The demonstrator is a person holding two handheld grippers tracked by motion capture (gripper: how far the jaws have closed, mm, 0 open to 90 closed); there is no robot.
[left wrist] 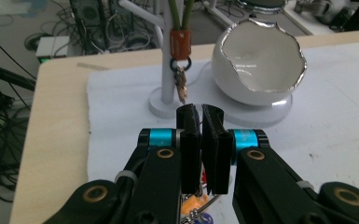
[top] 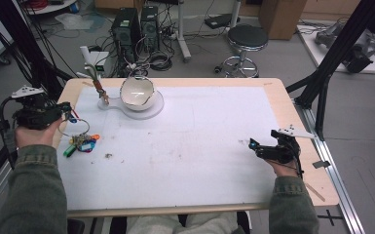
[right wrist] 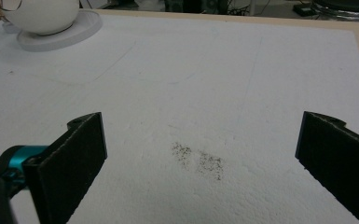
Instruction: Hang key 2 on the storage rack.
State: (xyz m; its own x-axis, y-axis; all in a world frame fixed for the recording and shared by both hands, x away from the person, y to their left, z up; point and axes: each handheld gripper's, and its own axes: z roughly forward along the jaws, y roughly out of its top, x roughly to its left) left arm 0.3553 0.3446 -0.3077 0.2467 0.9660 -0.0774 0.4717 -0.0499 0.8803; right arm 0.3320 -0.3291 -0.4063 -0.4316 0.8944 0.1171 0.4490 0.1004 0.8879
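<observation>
At the table's left edge the left gripper point(top: 64, 113) hangs just above the keys point(top: 81, 143). Its jaws are pressed nearly together, and a thin wire ring point(top: 73, 127) runs from them down to the bunch. In the left gripper view a dark strand sits in the narrow gap between the pads point(left wrist: 191, 140), so it seems to have the ring pinched, though the grip is too fine to be sure of. The keys themselves look to lie on the white mat point(top: 185, 146) near its left edge, or barely off it.

Toward the far left corner stands the small white stand point(top: 103, 100), with an orange tag point(left wrist: 180, 43) and a small charm already hanging from it. Just beside it, to the right, the egg-shaped bowl point(top: 137, 91) sits on its round base point(top: 151, 109), empty as far as can be seen.

Near the right edge the right gripper point(top: 259, 146) rests low over the mat, jaws spread wide with nothing between them.

Judging by this, the pick-up is made or nearly so; carrying the keys across to the stand or bowl and placing them is all still to come.
</observation>
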